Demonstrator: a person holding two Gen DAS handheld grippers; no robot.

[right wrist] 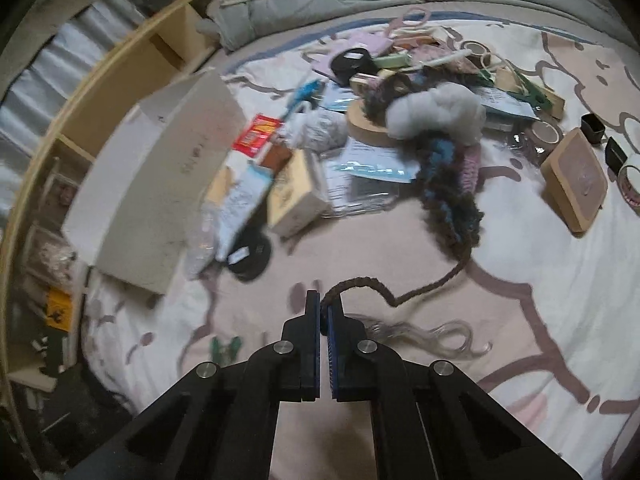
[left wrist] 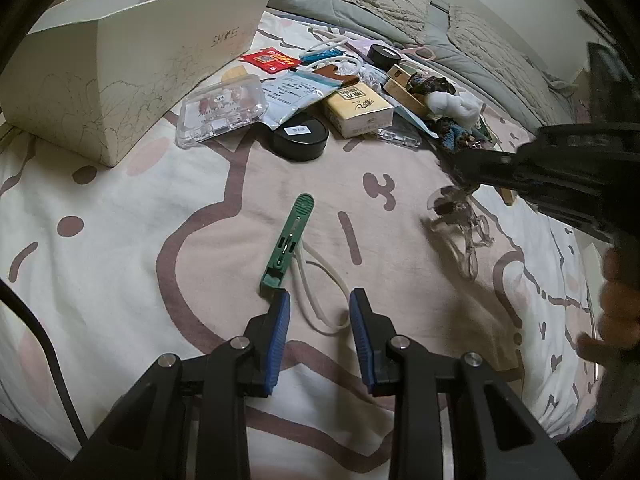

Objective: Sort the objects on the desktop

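While the white shoe box (left wrist: pixel 120 60) stands at the far left of the bed (left wrist: pixel 120 220), a clear plastic case (left wrist: pixel 222 110) lies just right of it, with a round black tin (left wrist: pixel 298 140) and a yellow tissue pack (left wrist: pixel 358 108) further right in the heap of small things. Nearer, at the middle, a green clip (left wrist: pixel 286 240) lies on the sheet beside a loop of white cord (left wrist: pixel 320 292). The left hand-held gripper (left wrist: pixel 319 308) stands partly spread over that cord, its blue pads (left wrist: pixel 280 328) on either side and not pressing it. To the right, a clear eyelash curler (left wrist: pixel 460 224) rests on the sheet below the dark body of the other tool. In the right wrist view, the right hand-held gripper (right wrist: pixel 324 312) is pressed together on the end of a brown yarn strand (right wrist: pixel 400 296), which trails far right to a tangle of blue and brown yarn (right wrist: pixel 448 200).
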